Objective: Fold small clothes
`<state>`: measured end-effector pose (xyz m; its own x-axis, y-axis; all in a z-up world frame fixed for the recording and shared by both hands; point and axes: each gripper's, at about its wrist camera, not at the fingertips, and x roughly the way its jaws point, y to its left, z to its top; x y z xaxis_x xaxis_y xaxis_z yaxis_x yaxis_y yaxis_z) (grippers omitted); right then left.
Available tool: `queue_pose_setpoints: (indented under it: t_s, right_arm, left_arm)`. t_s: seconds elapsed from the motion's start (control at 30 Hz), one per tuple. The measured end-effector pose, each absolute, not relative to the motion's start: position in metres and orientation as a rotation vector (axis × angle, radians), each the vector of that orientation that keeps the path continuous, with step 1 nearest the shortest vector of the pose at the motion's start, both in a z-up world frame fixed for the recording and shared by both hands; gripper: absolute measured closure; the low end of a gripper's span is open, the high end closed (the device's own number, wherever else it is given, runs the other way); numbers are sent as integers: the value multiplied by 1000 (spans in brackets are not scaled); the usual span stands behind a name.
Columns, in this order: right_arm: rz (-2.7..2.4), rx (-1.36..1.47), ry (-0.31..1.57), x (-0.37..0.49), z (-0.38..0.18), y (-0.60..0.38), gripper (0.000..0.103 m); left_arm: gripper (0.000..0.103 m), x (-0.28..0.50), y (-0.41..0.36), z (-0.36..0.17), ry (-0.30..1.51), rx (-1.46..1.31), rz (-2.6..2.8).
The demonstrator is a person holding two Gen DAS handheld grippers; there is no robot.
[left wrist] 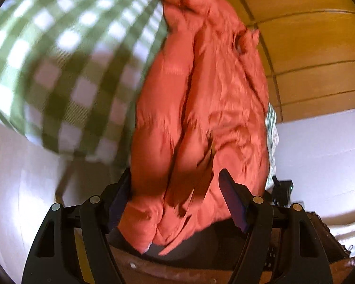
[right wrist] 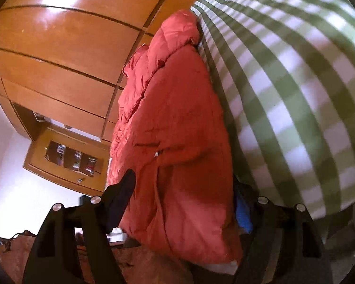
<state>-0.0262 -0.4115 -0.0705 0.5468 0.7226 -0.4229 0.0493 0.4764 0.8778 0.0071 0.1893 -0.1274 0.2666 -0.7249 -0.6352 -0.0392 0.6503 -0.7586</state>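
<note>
Green-and-white checked bedding (left wrist: 66,54) fills the left of the left wrist view, with glossy wooden cupboard panels (left wrist: 314,47) to the right and a pale wall beneath them. Between the two hangs a red quilted garment (left wrist: 201,108), puffy and creased, raised off the bedding and bunched into long vertical folds. The left gripper (left wrist: 177,203) has its two dark tongs set on either side of the garment's lower bunch, with fabric filling the gap between them, so it appears clamped on the cloth, though blur makes the contact hard to confirm. In the right wrist view the order reverses: wooden panels and a small glass-fronted cabinet (right wrist: 71,158) sit at left, the same red garment (right wrist: 175,142) hangs in the middle, and the checked bedding sweeps across the right. The right gripper (right wrist: 184,213) also has garment between its tongs; one tong shows clearly at the left of the cloth, while the other is mostly hidden behind it, so the grip looks closed on fabric but cannot be told for certain. The garment seems light, soft and slippery, likely to slump and slide. Best hold is judged to be at seams or hem corners, where layers are thicker.
</note>
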Motion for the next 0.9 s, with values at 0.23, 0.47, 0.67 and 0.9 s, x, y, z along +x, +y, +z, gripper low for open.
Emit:
queue_pose_setpoints:
  t_s: [0.23, 0.47, 0.67, 0.9]
  right_arm:
    - [521, 984, 1007, -34, -80, -400, 28]
    - [553, 966, 1044, -28, -91, -386, 53]
    - [746, 1057, 871, -18, -54, -386, 78]
    - [893, 1097, 606, 15, 10, -379, 82]
  left_arm:
    - [31, 7, 173, -144, 1367, -785, -597]
    - [45, 4, 150, -136, 1411, -692, -688]
    - [77, -13, 149, -91, 1245, -685, -775]
    - [84, -23, 173, -22, 861, -885, -858]
